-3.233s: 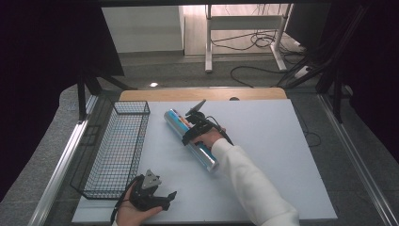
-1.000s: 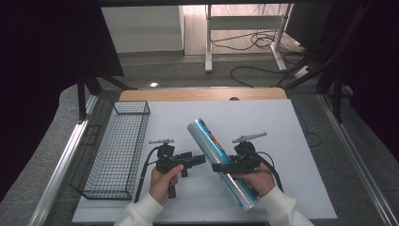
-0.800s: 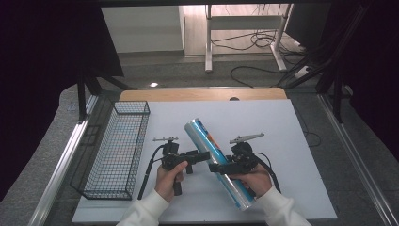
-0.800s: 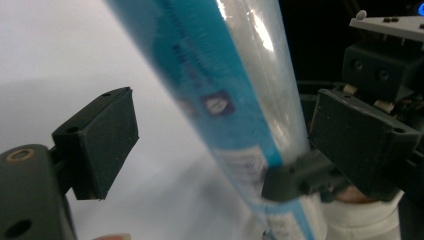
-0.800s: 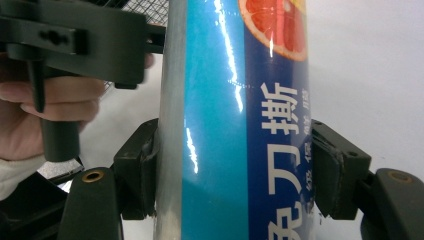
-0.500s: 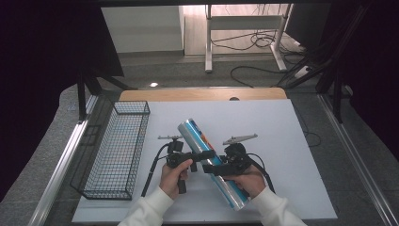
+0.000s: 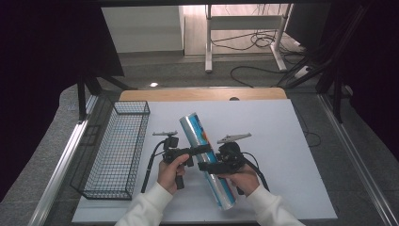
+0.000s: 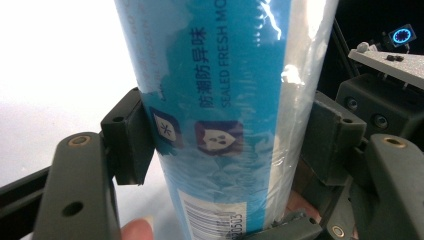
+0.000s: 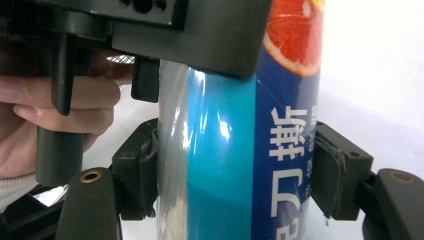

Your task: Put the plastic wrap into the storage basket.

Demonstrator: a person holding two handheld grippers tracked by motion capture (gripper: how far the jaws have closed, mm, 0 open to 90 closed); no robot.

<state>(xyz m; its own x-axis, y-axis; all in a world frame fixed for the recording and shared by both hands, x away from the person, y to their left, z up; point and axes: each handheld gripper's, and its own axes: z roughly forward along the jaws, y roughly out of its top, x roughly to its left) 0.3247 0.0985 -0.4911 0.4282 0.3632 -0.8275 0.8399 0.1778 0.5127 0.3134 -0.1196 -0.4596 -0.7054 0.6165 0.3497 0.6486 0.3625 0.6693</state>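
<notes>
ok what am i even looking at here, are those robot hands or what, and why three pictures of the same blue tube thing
No robot here: a person sits at a white table and holds a hand tool with two black jaws in each hand. The high view looks down from above. In it the left gripper and the right gripper both clamp a long roll wrapped in shiny plastic, blue with printed writing. The other two pictures come from small cameras riding on the tools. The left gripper view looks along its own jaws, pressed on either side of the roll. The right gripper view shows the same for its jaws, with the other hand's tool just above. A black wire basket stands at the left of the table.
</notes>
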